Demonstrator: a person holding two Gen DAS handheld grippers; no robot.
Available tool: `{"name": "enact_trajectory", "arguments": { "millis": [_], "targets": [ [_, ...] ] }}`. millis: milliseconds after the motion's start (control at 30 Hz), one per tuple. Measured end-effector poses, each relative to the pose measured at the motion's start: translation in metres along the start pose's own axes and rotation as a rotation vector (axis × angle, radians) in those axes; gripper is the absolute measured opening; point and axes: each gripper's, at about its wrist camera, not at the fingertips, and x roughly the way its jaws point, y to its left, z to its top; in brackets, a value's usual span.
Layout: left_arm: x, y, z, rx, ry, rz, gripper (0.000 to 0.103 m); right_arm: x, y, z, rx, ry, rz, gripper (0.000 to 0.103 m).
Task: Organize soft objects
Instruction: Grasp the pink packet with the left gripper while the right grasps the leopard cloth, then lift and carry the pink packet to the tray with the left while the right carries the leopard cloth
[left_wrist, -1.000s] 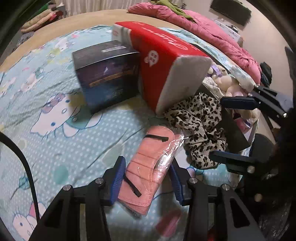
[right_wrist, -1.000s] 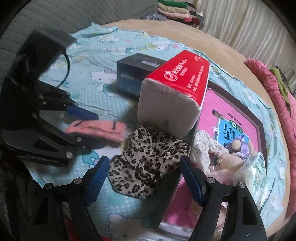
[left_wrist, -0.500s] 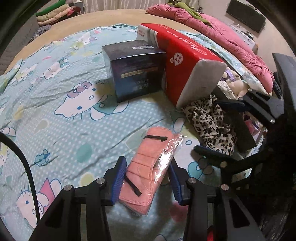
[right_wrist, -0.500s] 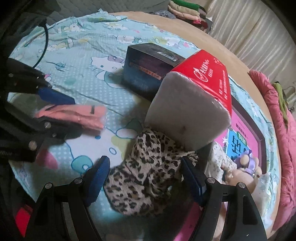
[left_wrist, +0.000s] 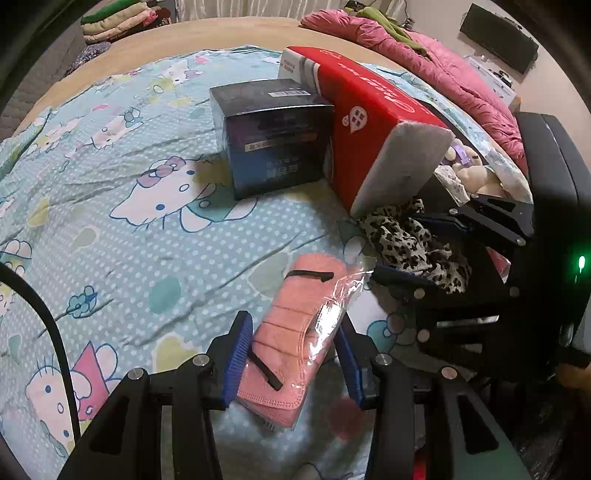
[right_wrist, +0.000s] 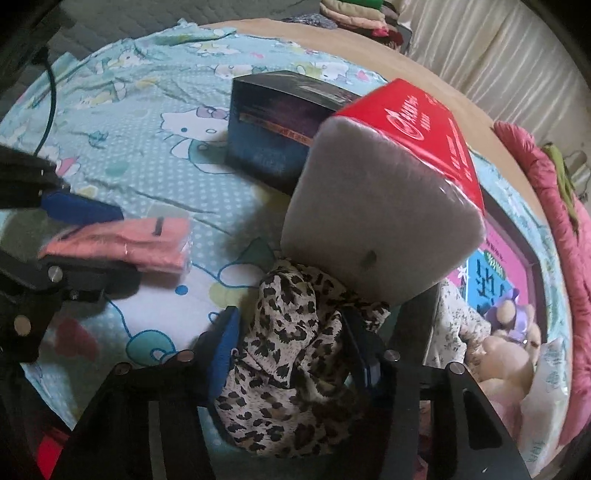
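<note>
Bedroom, a bed under a pale blue cartoon-cat sheet (left_wrist: 110, 229), a pink quilt (left_wrist: 443, 74) bunched along the far edge, folded clothes stacked beyond.

Near the middle, a dark blue box (left_wrist: 275, 144) touching a red tissue pack (left_wrist: 373, 122) that leans tilted over a leopard-print cloth (right_wrist: 291, 354). Just beside these, a pink picture-book box (right_wrist: 495, 258) holding a plush toy (right_wrist: 506, 350).

Left gripper (left_wrist: 291, 354) low over the sheet, blue pads on either side of a pink pack of face masks (left_wrist: 295, 328) in clear wrap. Pads close against the pack's long edges, seemingly pinching it, though contact on the right side is blurred by the plastic. Light, flat, pliable; slippery film on one half, so best held across the thicker stacked middle rather than by the loose wrap.

Right gripper (right_wrist: 291, 354) set around the crumpled leopard-print cloth, jaws drawn in on the fabric, apparently clamped. Limp, light, no fixed shape; likely to drape and drag. Best taken deep in the bunched folds, not at a trailing hem. Top of the cloth tucked under the tissue pack, so a careless pull may tip that pack.
</note>
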Motion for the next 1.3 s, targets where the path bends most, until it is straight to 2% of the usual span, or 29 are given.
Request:
{"name": "enact_trajectory", "arguments": {
  "millis": [133, 200, 300, 500, 667, 867, 1067, 1300],
  "targets": [
    [-0.002, -0.006, -0.002, 0.001, 0.000, -0.002, 0.045, -0.003, -0.007, -0.001, 0.024, -0.022, 0.031, 0.042],
    [-0.003, -0.006, -0.002, -0.007, -0.001, -0.008, 0.045, -0.006, -0.011, -0.003, 0.041, -0.039, 0.032, 0.029],
    [-0.009, -0.008, -0.002, -0.012, -0.013, -0.010, 0.045, -0.014, -0.019, -0.008, 0.088, -0.076, 0.062, 0.017],
    [-0.028, -0.018, 0.000, -0.010, -0.060, -0.001, 0.045, -0.054, -0.027, -0.016, 0.159, -0.209, 0.162, 0.016],
    [-0.053, -0.028, 0.008, -0.005, -0.124, 0.004, 0.045, -0.101, -0.030, -0.015, 0.171, -0.334, 0.175, 0.016],
    [-0.100, -0.050, 0.023, 0.009, -0.250, 0.032, 0.045, -0.140, -0.050, -0.020, 0.248, -0.430, 0.203, 0.016],
    [-0.131, -0.073, 0.041, 0.037, -0.308, 0.017, 0.045, -0.171, -0.079, -0.031, 0.335, -0.487, 0.178, 0.016],
    [-0.129, -0.113, 0.061, 0.107, -0.304, 0.005, 0.045, -0.198, -0.121, -0.059, 0.453, -0.546, 0.117, 0.016]
  ]
}}
